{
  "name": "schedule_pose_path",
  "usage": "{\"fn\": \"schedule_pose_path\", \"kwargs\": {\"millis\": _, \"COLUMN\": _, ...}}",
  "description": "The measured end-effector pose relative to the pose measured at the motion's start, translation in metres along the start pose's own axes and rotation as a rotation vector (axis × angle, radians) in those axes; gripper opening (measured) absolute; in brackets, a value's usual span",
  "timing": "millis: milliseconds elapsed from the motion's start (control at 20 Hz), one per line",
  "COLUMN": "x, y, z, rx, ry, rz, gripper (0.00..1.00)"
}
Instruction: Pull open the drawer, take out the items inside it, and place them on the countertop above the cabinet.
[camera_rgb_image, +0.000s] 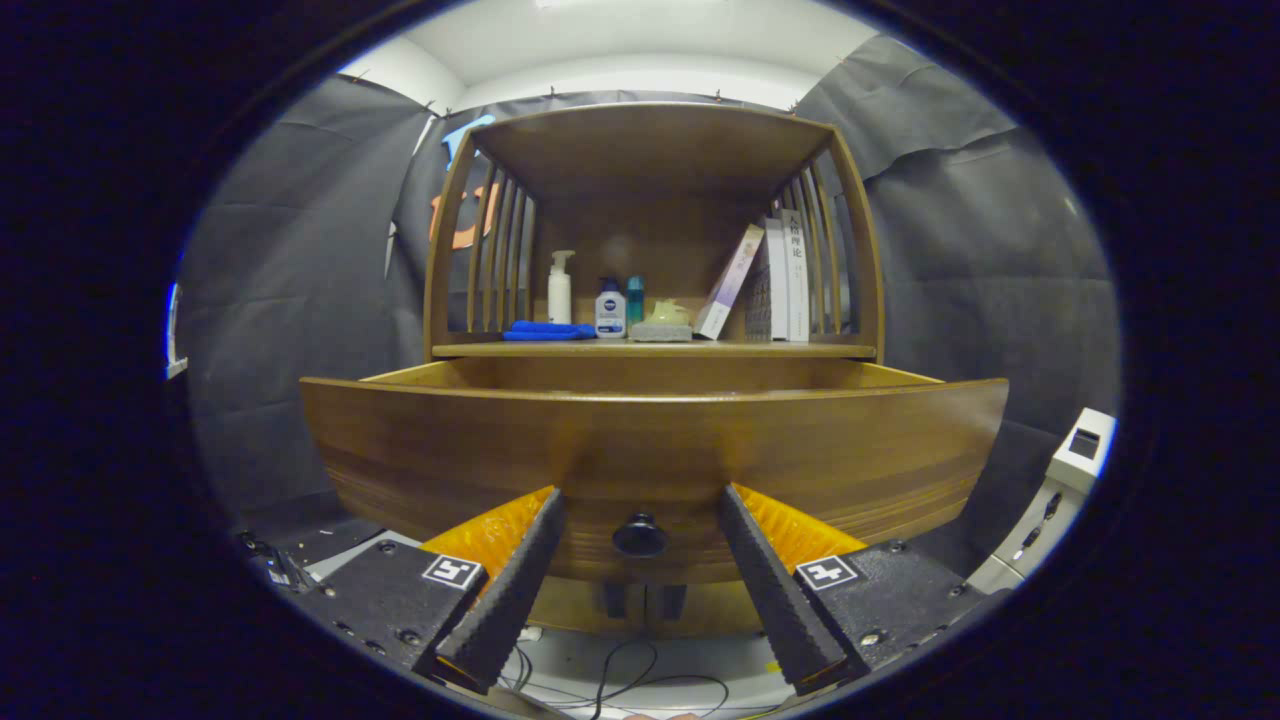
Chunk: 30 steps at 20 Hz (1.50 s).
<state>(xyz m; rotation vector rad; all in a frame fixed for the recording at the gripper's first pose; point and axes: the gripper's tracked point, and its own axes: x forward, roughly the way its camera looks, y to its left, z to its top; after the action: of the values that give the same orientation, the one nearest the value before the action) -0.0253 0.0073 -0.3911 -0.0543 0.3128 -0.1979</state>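
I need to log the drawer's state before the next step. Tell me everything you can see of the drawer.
The drawer is brown wood with a wide, plain front and one small dark round knob low at its middle. It is pulled out from the cabinet, below the countertop; its side walls run back toward it. Its inside is hidden behind the front panel. The gripper is open, its fingers either side of the knob without touching it.

Gripper (640, 505) level, jaws spread wide apart.
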Motion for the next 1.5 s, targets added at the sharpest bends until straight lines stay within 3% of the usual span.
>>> {"fn": "schedule_pose_path", "kwargs": {"millis": 750, "x": 0.045, "y": 0.002, "z": 0.02, "rx": 0.043, "ry": 0.018, "rz": 0.008, "gripper": 1.0}}
{"fn": "schedule_pose_path", "kwargs": {"millis": 1500, "x": 0.132, "y": 0.003, "z": 0.031, "rx": 0.029, "ry": 0.09, "rz": 0.021, "gripper": 1.0}}
